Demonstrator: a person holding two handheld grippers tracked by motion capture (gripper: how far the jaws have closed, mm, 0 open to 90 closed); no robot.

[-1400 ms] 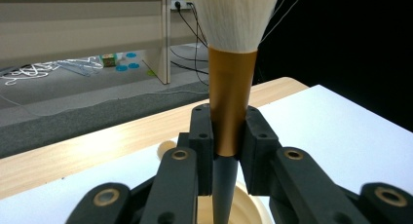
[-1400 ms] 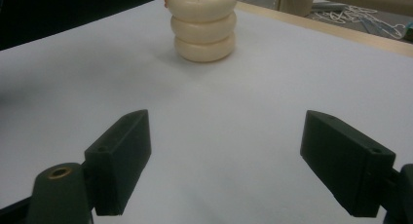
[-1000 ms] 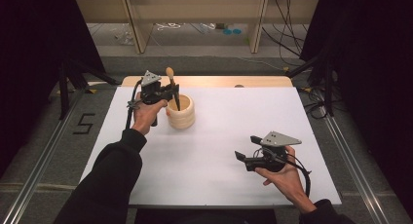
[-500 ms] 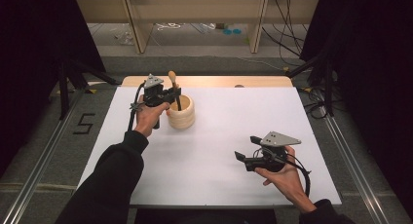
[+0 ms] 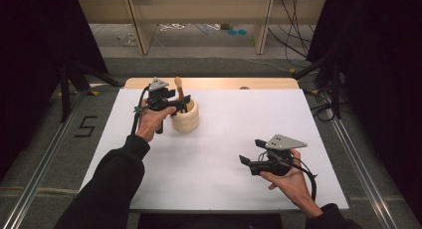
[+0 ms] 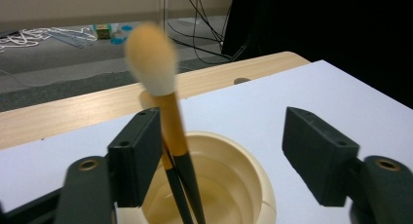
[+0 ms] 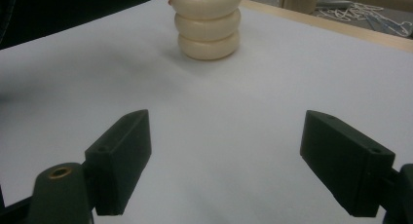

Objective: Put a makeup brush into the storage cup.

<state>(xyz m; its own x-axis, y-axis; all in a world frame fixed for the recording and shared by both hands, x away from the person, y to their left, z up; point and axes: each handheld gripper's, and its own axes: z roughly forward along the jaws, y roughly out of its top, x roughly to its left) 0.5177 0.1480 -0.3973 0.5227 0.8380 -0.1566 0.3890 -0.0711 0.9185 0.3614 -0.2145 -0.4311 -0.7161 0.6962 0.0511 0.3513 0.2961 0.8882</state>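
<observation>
Comparing with a second ago, the high view shows the left tool [image 5: 181, 105] still over the cream holder [image 5: 185, 117] at the far left of the white bench [image 5: 224, 139], its jaws having just been opening; the right tool [image 5: 246, 162] has not moved and lies level near the front right, released. Each forearm enters from below, the left stretched forward.

From the left gripper view, one brush [image 6: 163, 107] stands tilted in the one holder [image 6: 229, 185], its handle just beside one pad [image 6: 136, 156], the other pad well apart: released.

From the right gripper view, the right tool's [image 7: 224, 160] jaws gape over bare bench, the ribbed holder [image 7: 208, 24] far ahead.
</observation>
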